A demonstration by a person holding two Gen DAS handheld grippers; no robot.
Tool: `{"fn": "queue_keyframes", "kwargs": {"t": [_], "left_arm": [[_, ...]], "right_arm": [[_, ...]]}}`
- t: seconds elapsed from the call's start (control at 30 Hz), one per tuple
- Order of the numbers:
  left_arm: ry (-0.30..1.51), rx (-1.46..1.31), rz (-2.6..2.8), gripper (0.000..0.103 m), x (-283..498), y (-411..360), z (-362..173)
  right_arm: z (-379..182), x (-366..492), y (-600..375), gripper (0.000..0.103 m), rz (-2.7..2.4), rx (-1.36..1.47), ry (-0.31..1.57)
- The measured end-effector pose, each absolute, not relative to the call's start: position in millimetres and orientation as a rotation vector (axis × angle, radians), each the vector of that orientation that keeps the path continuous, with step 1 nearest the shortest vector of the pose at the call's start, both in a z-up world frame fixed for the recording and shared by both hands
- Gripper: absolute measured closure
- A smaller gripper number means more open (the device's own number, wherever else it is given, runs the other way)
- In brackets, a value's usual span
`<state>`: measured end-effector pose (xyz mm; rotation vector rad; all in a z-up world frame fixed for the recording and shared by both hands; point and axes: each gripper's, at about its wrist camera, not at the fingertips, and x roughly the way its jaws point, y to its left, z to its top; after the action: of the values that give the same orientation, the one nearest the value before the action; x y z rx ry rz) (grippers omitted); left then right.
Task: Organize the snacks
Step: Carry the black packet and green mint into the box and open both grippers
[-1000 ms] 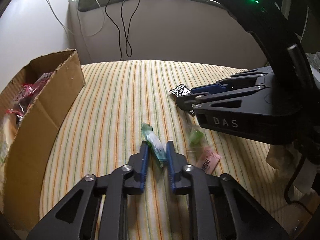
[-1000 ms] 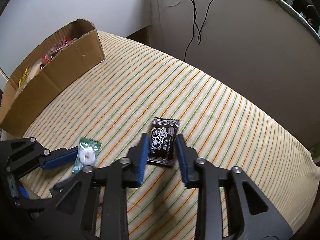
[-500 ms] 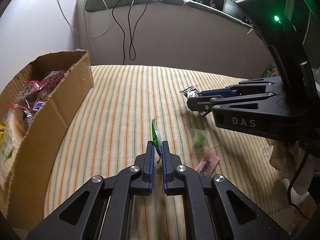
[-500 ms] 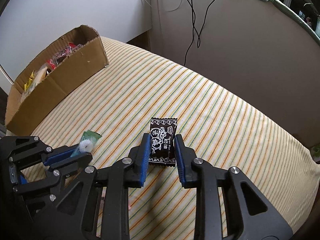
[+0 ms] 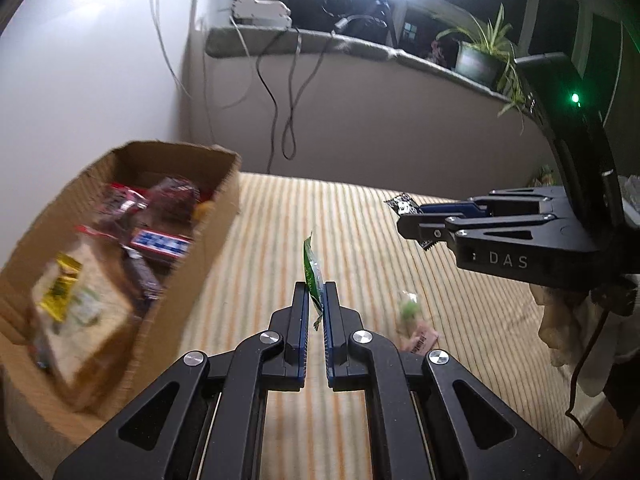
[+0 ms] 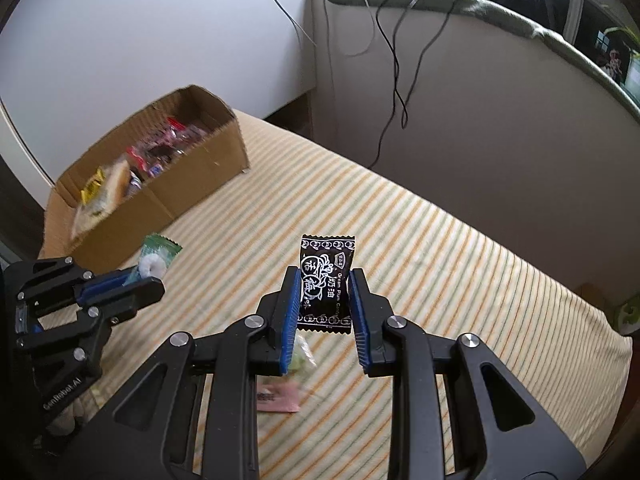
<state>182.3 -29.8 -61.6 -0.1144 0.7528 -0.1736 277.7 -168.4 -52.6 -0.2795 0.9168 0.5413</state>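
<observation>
Nearest the left camera, the left gripper [image 5: 316,304] had its jaws clamped on a green candy [image 5: 312,276], the wrapper held edge-on with its long axis running forward along the fingers and its free end poking out past the tips. The right gripper [image 6: 324,300] likewise had its jaws shut on a black candy [image 6: 326,280], held upright and face-on, its upper crimped edge clear above the pads. Both candies hung clear of the striped cloth [image 6: 460,280]. Below them on that cloth lay two more snacks not yet picked up: a small green sweet [image 5: 408,308] and, touching it, a pink packet [image 5: 420,338], both just right of the left gripper. Farther off, to the left in both views, sat the cardboard box [image 5: 222,216], open-topped and already holding a heap of snacks. The box lay forward and left of both grippers, and the left one looked the nearer to it, with the box wall close beside its fingers; the right gripper sat farther right across the cloth. Judging by this, the coming move would carry each candy leftward over the box rim, the left likely arriving first.
</observation>
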Motion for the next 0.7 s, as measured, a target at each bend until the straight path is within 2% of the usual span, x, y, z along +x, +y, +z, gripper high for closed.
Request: {"fn": "queue_keyframes", "kwargs": {"t": [0.7], "left_arm": [[0.68,-0.178,-0.027,0.098,153.3,59.9,-38.6]], "right_arm": [[-26.1,282.7,-60.2,0.078,0.677,-0.327,0.845]]}}
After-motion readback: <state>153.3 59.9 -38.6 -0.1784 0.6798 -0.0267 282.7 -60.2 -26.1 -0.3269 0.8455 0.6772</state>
